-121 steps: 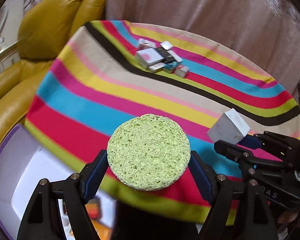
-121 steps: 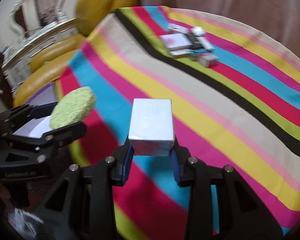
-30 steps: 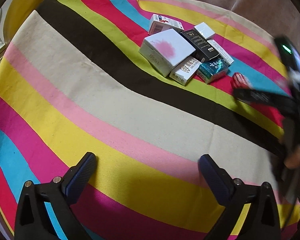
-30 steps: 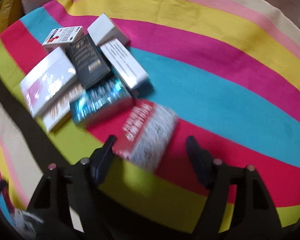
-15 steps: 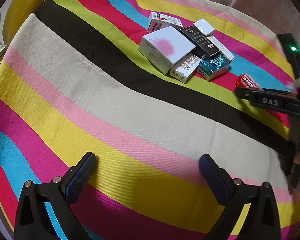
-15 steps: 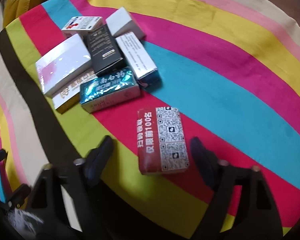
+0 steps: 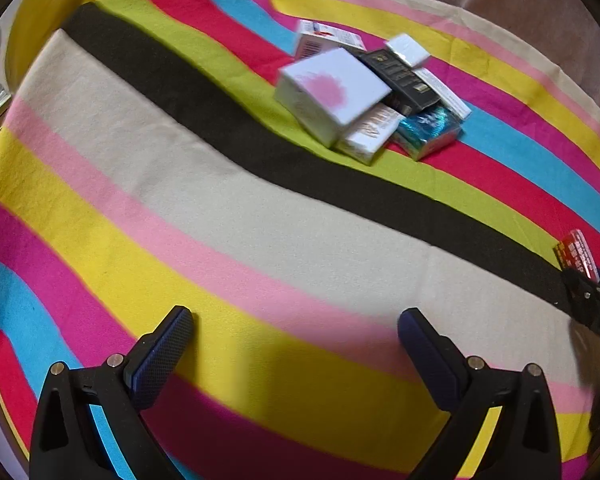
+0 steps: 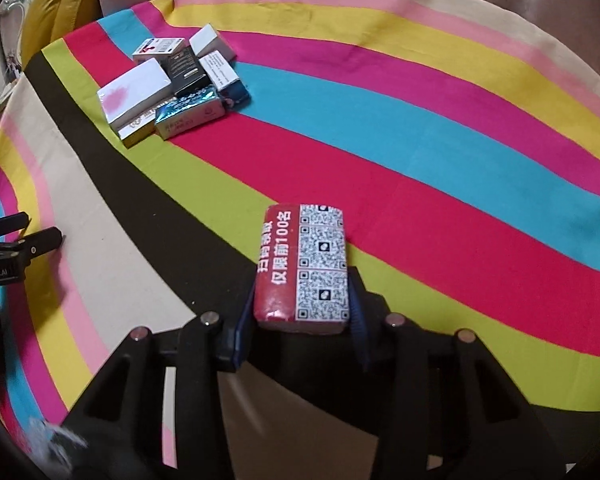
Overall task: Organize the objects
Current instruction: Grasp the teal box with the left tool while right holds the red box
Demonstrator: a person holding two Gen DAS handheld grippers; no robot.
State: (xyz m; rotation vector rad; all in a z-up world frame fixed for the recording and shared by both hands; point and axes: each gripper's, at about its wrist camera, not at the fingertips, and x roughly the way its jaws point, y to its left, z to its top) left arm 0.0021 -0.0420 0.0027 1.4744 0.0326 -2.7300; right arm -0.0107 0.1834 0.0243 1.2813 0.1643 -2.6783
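Left wrist view: left gripper [image 7: 294, 330] spread wide, holding nothing, above the striped cloth [image 7: 220, 208], well short of the box pile [image 7: 370, 98].

Right wrist view: right gripper [image 8: 298, 322] clamped on the red QR-code packet [image 8: 303, 266], lifted, well apart from the box pile [image 8: 172, 88].

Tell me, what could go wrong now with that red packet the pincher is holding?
The right gripper pinches only the near end of the red packet; most of it sticks out past the fingers, so it might tip or slip out. It also looks soft, so a hard squeeze could squash it. The pile of boxes lies loosely stacked on the striped cloth, and a clumsy pick there could knock it apart.
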